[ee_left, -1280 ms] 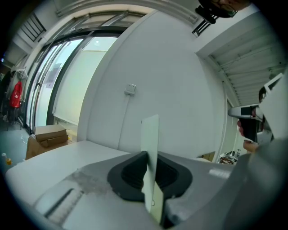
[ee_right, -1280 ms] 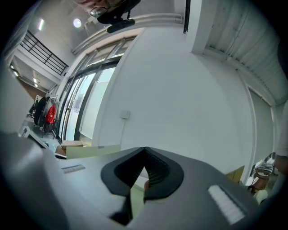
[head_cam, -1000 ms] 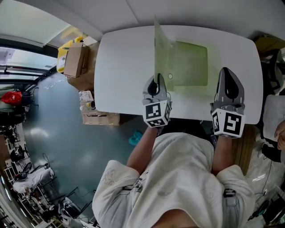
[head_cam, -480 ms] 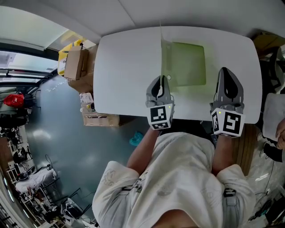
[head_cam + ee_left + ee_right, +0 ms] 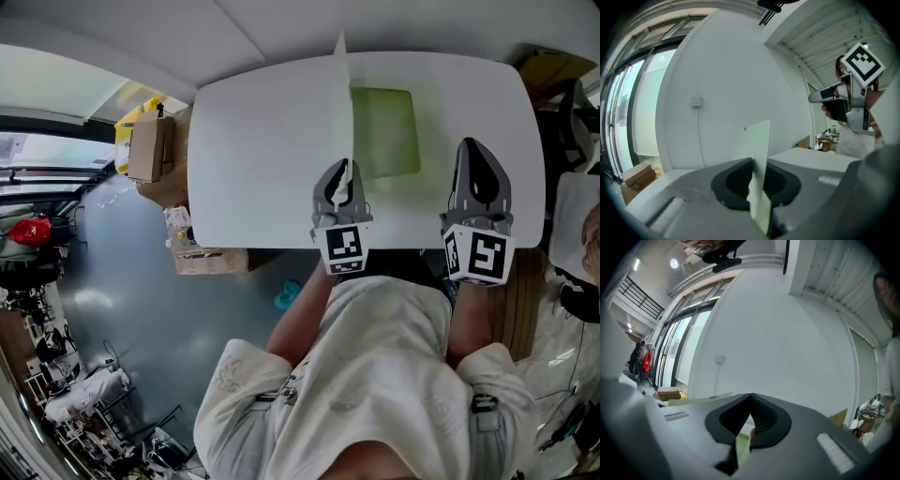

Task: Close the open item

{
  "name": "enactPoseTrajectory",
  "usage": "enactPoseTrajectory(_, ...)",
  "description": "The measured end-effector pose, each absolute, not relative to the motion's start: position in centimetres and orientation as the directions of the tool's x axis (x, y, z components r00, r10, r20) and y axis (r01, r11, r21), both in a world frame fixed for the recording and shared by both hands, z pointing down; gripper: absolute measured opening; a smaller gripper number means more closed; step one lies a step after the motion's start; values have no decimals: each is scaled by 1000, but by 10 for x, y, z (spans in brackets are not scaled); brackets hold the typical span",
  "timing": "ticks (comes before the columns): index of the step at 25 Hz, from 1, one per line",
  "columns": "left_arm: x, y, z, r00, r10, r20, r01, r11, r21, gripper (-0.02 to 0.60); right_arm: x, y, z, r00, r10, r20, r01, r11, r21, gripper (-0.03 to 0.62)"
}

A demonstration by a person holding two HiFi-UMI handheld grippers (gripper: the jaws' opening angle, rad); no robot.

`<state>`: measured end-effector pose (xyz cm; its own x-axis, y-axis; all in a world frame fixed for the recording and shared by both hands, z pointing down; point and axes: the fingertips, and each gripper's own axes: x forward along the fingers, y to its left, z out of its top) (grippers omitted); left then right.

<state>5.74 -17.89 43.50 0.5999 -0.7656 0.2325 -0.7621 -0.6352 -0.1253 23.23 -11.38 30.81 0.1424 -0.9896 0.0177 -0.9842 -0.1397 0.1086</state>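
Left gripper view: left gripper clamped on the folder's cover, seen edge-on.
That cover has swung up from leaning left to basically vertical over the green folder on the white table, so I'd call it half closed. The right gripper is pinched shut, empty, just right of it.

The folder cover, pinched between the left gripper's jaws, has swung upright. Those jaws have just eased slightly apart.

Translucent plastic folder, matt table
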Motion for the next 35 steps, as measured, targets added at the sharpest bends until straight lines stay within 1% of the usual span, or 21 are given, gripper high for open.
enactPoseTrajectory(9, 91, -170, 441, 644, -718, 263, -692, -694, -199, 35, 252, -107, 316, 184, -982, 35, -979, -180, 94, 2)
enactPoseTrajectory(22, 132, -149, 471, 675, -657, 336, -587, -754, -295, 41, 272, -99, 321, 222, -974, 54, -971, -216, 100, 2)
enactPoseTrajectory(35, 155, -139, 494, 704, -585, 402, -495, -811, -313, 52, 283, -93, 330, 254, -964, 72, -965, -248, 88, 2)
